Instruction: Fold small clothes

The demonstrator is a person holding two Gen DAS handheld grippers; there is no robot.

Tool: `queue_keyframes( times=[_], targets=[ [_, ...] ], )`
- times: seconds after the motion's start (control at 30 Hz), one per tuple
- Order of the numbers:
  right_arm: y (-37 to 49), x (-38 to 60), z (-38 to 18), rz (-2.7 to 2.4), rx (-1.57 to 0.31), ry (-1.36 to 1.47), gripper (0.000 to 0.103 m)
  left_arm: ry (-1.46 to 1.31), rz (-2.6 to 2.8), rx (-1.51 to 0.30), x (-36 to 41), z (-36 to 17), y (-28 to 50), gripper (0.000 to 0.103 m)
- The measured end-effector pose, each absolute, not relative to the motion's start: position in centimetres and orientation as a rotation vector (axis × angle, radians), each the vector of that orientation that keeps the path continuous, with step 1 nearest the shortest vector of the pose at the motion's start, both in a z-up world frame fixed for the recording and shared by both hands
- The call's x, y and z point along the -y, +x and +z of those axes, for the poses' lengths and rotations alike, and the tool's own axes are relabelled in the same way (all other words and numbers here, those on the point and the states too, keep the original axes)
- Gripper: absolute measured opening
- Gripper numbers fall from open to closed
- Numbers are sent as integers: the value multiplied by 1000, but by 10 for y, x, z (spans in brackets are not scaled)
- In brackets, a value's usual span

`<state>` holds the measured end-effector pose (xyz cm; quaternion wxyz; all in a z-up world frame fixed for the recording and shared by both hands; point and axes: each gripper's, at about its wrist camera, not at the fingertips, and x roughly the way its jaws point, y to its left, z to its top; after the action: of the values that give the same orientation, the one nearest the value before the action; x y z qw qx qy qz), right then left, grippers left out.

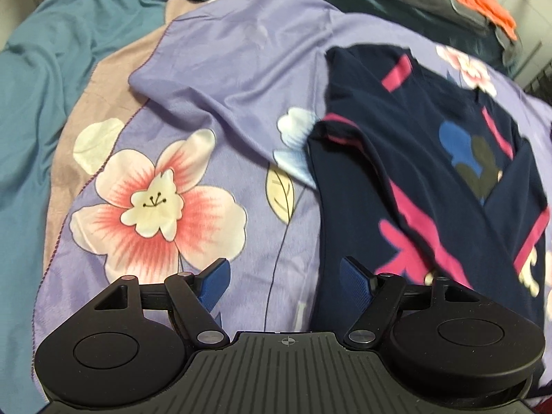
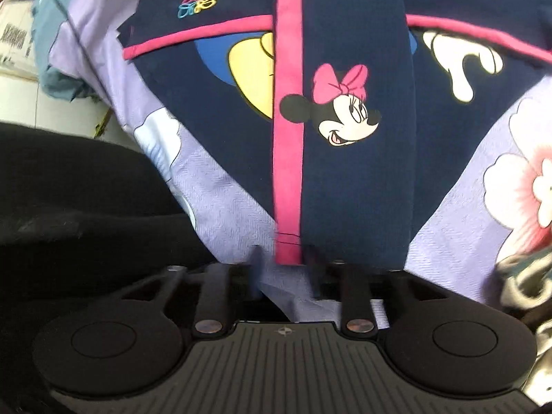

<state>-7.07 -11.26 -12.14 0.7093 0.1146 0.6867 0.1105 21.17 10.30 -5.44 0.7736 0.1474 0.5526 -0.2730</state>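
Left wrist view: the left gripper hangs with jaws wide apart and empty over a floral sheet; the navy shirt lies to its right, sleeves folded in, its near edge by the right finger. Right wrist view: the right gripper stands part-open at the shirt's pink-trimmed hem, pads apparently not pressing. The shirt looks light, soft and limp; hem corners seem the best hold. Only this view shows the mouse print.

Bright, even light; fisheye-bent edges; maybe slight motion blur w/ both views.
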Motion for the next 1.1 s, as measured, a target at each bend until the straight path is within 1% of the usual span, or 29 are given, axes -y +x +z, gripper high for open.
queue_keyframes(
  times=[0.27,0.5,0.53,0.6,0.63,0.73,0.8,1.1],
  targets=[
    [-72,156,-99,100,-1330,519,37,341,-603,-1154,-98,-42,210,103],
    [-59,166,-130,-82,-1339,585,41,417,-639,-1131,-81,-43,203,103],
    [-58,162,-135,-97,-1339,586,43,435,-646,-1129,-79,-44,201,103],
    [-56,159,-137,-105,-1328,588,55,468,-660,-1122,-77,-45,199,103],
    [-55,156,-137,-100,-1331,586,56,481,-665,-1120,-76,-46,198,103],
    [-52,153,-129,-104,-1335,547,55,497,-681,-1115,-75,-45,201,103],
    [-48,160,-121,-123,-1305,549,55,505,-699,-1107,-73,-44,206,103],
    [-24,247,-88,-290,-1172,648,55,651,-786,-1024,-39,-41,240,103]
  ],
)
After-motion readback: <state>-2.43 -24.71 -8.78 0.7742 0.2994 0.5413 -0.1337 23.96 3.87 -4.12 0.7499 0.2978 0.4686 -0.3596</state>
